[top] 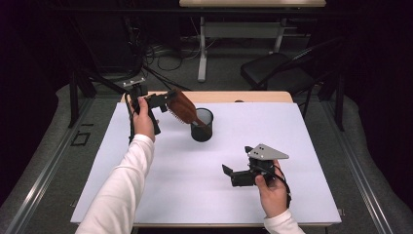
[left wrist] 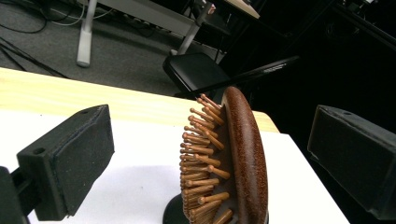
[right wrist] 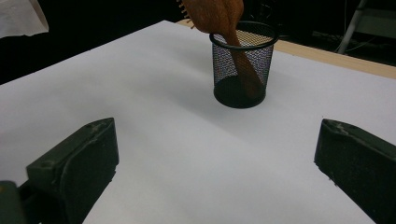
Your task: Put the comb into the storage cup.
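Two grippers: each was held in one of the person's hands over the white table cover, one in the upper left of the high view, one in the lower right
Left gripper: it sat at the upper left of the high view, pointing right toward the brush head; in the left gripper view its jaws stood wide apart, with the brush between them and touching neither pad
Left hand: it wrapped the gripper's handle just below the gripper, with a white sleeve running down to the bottom edge
Hairbrush: a brown wooden paddle brush, it stood tilted with its handle down inside the cup and its head leaning up and left over the rim; in the left gripper view its wooden pins faced the left of the frame
Mesh cup: a black wire pen cup, it stood upright near the centre of the high view, slightly above the middle; in the right gripper view it sat at upper centre with the brush handle visible through the mesh
Right gripper: it hovered in the lower right of the high view, well apart from the cup, with a grey three-cornered plate on top; its jaws were spread wide and held nothing
Right hand: it gripped the handle from below, near the bottom edge
Background: a black chair stood on the floor beyond the table, upper right of the high view
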A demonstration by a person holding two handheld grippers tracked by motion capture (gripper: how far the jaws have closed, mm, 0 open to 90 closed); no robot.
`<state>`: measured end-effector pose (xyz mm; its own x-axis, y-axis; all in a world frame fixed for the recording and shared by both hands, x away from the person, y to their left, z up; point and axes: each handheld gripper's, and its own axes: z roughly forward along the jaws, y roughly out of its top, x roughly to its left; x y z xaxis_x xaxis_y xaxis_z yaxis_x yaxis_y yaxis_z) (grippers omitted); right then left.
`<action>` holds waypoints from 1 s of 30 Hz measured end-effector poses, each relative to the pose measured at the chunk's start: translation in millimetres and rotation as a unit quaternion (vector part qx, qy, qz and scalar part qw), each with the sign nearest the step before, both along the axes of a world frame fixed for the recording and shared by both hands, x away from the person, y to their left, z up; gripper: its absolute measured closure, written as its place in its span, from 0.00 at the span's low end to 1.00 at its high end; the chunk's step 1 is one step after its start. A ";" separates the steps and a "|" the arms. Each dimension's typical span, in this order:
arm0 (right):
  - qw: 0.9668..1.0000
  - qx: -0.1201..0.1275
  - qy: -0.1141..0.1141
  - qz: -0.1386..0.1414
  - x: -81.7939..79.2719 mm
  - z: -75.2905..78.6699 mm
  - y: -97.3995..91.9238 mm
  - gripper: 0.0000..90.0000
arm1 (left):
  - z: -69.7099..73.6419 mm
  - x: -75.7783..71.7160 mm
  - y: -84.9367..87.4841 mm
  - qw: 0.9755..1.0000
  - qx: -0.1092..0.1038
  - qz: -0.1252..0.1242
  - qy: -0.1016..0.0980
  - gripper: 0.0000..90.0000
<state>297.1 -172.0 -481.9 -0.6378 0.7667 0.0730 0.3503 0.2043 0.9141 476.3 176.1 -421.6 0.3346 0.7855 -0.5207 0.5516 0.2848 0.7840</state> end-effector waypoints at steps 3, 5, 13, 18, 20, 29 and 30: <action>1.000 0.003 -0.001 -0.002 -0.5 0.7 0.1 0.00 | 0.8 -1.0 2.3 1.000 0.001 0.002 0.001 0.01; 1.000 0.000 -0.001 -0.008 -0.1 1.3 -0.1 0.00 | 1.3 -1.4 3.4 1.000 0.001 0.001 -0.001 0.00; 1.000 0.002 0.000 -0.014 0.0 2.4 -0.9 0.00 | 4.6 -3.8 6.9 1.000 -0.002 0.000 -0.004 0.01; 1.000 0.003 -0.001 -0.017 0.2 2.3 -1.0 0.00 | 6.5 -5.3 10.2 1.000 -0.003 0.002 -0.001 0.00; 1.000 0.004 -0.002 -0.017 0.1 2.6 -1.4 0.00 | 7.4 -6.0 11.7 1.000 0.001 0.000 0.000 0.00; 1.000 0.002 -0.001 -0.019 0.3 2.6 -1.6 0.00 | 11.9 -11.5 18.8 1.000 0.005 -0.009 -0.004 0.00; 1.000 0.002 -0.001 -0.019 0.3 2.6 -1.7 0.00 | 12.4 -12.1 19.1 1.000 0.004 -0.009 -0.005 0.01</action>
<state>297.4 -173.6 -479.2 -0.6084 0.7900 0.0759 0.3565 0.1867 0.9154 464.2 195.2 -409.1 0.3537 0.7833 -0.5111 0.5485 0.2689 0.7917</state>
